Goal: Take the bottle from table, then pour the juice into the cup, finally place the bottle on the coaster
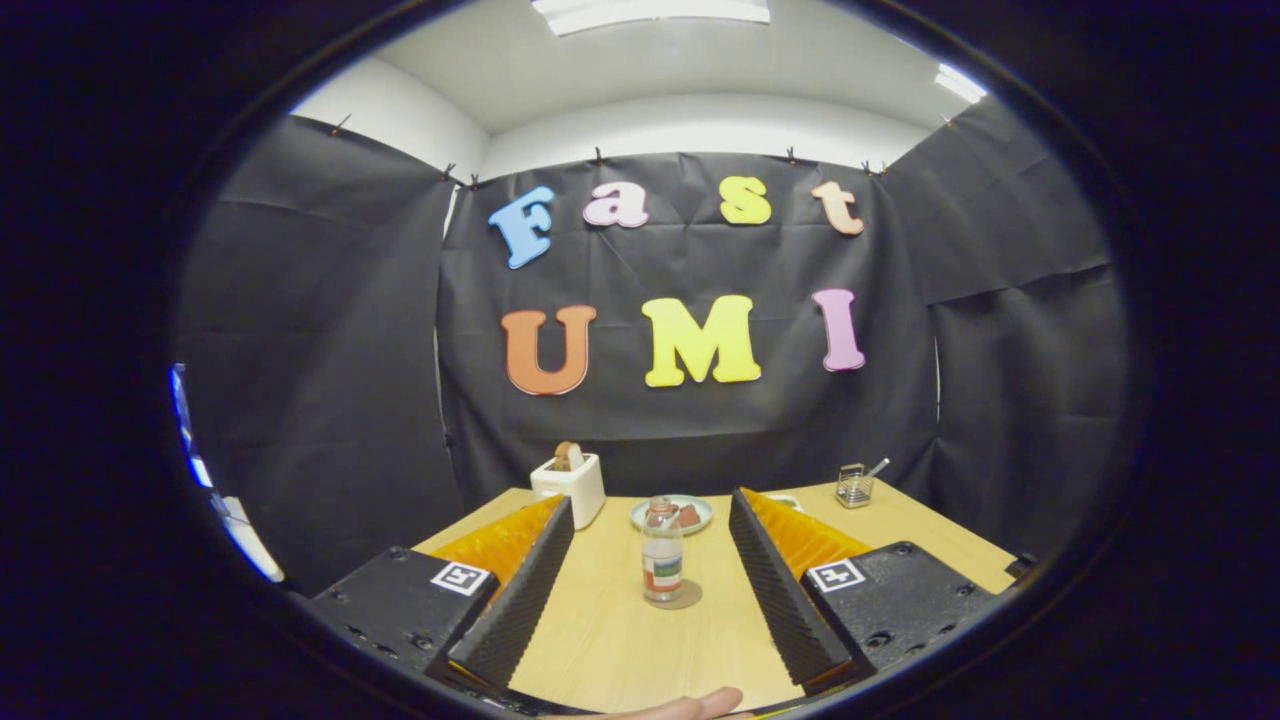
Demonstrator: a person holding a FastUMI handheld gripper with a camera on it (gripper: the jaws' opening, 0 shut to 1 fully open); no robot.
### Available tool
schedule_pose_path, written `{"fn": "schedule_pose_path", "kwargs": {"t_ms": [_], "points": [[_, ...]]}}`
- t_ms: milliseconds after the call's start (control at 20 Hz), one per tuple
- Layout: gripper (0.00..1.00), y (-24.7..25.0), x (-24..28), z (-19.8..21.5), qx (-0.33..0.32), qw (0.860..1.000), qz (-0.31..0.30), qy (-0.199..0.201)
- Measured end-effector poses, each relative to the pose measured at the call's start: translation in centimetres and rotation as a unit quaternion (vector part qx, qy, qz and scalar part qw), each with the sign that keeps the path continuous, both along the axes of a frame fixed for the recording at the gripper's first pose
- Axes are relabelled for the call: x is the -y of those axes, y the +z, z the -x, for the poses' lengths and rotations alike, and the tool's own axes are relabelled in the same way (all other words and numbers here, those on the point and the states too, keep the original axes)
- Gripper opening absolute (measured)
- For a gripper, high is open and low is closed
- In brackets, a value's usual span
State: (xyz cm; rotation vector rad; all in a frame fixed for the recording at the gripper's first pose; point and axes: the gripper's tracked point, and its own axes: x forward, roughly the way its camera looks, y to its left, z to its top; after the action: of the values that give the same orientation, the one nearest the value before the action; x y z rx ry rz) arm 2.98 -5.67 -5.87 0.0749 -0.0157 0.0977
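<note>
white toaster (570, 487), plate (672, 514), small wire basket (853, 486), wooden table (610, 630)

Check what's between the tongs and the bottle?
Nothing: in the gripper view, bare wooden table separates the open tongs from the upright bottle standing between the fingers.

Tool (650, 520) fingers spread wide

Your fingertip (690, 706) is cut off at the near tabletop (620, 640) edge. The right finger (775, 585) hides part of something beside the plate (672, 513), whose contents are too small to identify.
</note>
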Motion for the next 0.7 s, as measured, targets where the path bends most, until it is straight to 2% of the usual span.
{"fn": "schedule_pose_path", "kwargs": {"t_ms": [350,700], "points": [[1.0,-1.2,2.0,4.8,-0.012,0.999,0.008,-0.031],[1.0,1.4,1.4,7.5,-0.004,0.999,0.005,-0.037]]}}
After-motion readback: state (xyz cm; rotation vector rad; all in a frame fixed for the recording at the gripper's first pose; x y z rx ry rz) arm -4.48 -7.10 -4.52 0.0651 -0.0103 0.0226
